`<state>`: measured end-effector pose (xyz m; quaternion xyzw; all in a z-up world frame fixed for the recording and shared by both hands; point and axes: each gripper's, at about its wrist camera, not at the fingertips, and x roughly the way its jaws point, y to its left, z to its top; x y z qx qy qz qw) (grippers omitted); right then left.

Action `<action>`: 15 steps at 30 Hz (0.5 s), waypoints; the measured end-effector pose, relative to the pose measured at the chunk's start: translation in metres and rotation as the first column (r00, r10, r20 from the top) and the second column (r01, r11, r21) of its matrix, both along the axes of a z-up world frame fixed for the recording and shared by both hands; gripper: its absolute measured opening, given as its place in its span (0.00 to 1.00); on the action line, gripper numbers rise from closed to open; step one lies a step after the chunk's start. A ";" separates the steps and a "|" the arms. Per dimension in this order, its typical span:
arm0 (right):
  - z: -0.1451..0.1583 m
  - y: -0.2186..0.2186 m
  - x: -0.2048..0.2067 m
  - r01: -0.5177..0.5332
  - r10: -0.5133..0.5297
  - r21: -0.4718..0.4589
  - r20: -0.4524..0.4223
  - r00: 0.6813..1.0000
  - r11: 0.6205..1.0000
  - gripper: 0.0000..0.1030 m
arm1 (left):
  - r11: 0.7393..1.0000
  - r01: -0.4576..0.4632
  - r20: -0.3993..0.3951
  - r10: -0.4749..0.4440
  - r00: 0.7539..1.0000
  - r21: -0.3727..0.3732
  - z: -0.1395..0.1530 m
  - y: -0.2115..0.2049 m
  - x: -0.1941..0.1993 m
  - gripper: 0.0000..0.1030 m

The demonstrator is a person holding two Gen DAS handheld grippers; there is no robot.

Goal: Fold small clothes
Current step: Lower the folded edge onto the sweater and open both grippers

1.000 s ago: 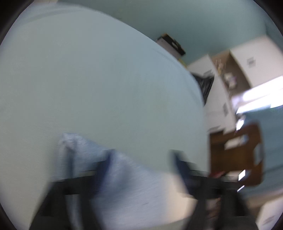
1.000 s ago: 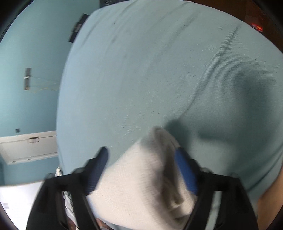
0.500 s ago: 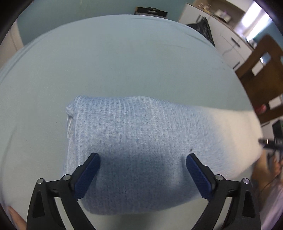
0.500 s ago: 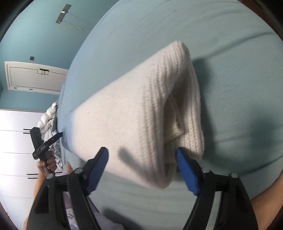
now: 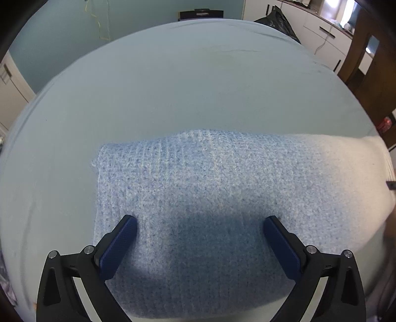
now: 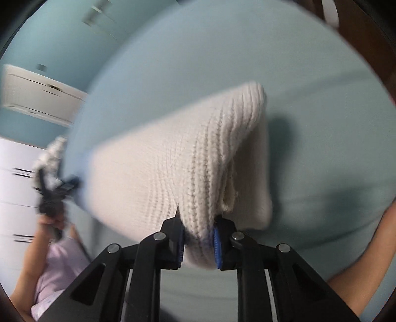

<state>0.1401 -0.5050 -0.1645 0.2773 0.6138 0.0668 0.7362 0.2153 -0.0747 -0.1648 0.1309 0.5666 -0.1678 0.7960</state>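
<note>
A knitted garment (image 5: 210,173), blue fading to white, lies on the pale teal tablecloth (image 5: 173,86). My left gripper (image 5: 200,219) points steeply down over its blue end. The jaws are wide open, with fingertips hovering over the knit and nothing gripped. In the right wrist view the white ribbed end of the garment (image 6: 185,153) bunches up between the blue pads. My right gripper (image 6: 198,223) is closing, and its pads press on that folded edge. The cloth layers gape open just right of the grip.
A dark wooden chair (image 5: 366,74) stands at the table's right edge, with white cabinets (image 5: 321,27) and a black bag (image 5: 279,19) behind it. A black box (image 5: 200,14) sits past the far edge. A forearm (image 6: 366,247) shows at right, and a hand (image 6: 52,223) at left.
The left gripper swung over the blue end and came closer to it, staying open. The right jaws went from wide open around the white end to clamped on its edge.
</note>
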 end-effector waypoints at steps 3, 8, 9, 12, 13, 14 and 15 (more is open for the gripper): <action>-0.020 -0.012 0.005 0.080 -0.075 0.074 -0.064 0.995 0.994 0.20 | 1.000 -0.010 0.010 0.010 1.000 0.012 0.000 -0.007 -0.004 1.00; -0.003 -0.044 0.001 0.147 -0.143 0.046 -0.086 0.986 0.988 0.28 | 0.999 -0.040 0.046 0.039 0.998 0.036 0.008 0.000 -0.013 1.00; 0.011 -0.040 -0.013 0.129 -0.133 -0.079 -0.056 0.989 0.988 0.32 | 0.998 -0.047 0.059 0.045 0.997 0.044 0.013 -0.005 -0.014 1.00; 0.069 -0.005 -0.016 0.110 -0.062 -0.530 0.108 0.992 0.841 0.49 | 0.998 -0.045 0.132 0.041 0.990 0.031 0.035 -0.024 -0.019 1.00; 0.080 0.006 -0.016 0.125 -0.045 -0.608 0.146 0.988 0.784 0.59 | 0.999 -0.040 0.153 0.036 0.988 0.020 0.041 -0.028 -0.022 1.00; 0.094 0.023 -0.017 0.146 -0.005 -0.668 0.208 0.978 0.730 0.80 | 1.000 -0.027 0.175 0.027 0.984 0.000 0.049 -0.035 -0.026 1.00; 0.101 0.037 -0.018 0.142 0.041 -0.669 0.251 0.967 0.729 0.88 | 1.000 -0.008 0.185 0.011 0.983 -0.020 0.054 -0.042 -0.031 1.00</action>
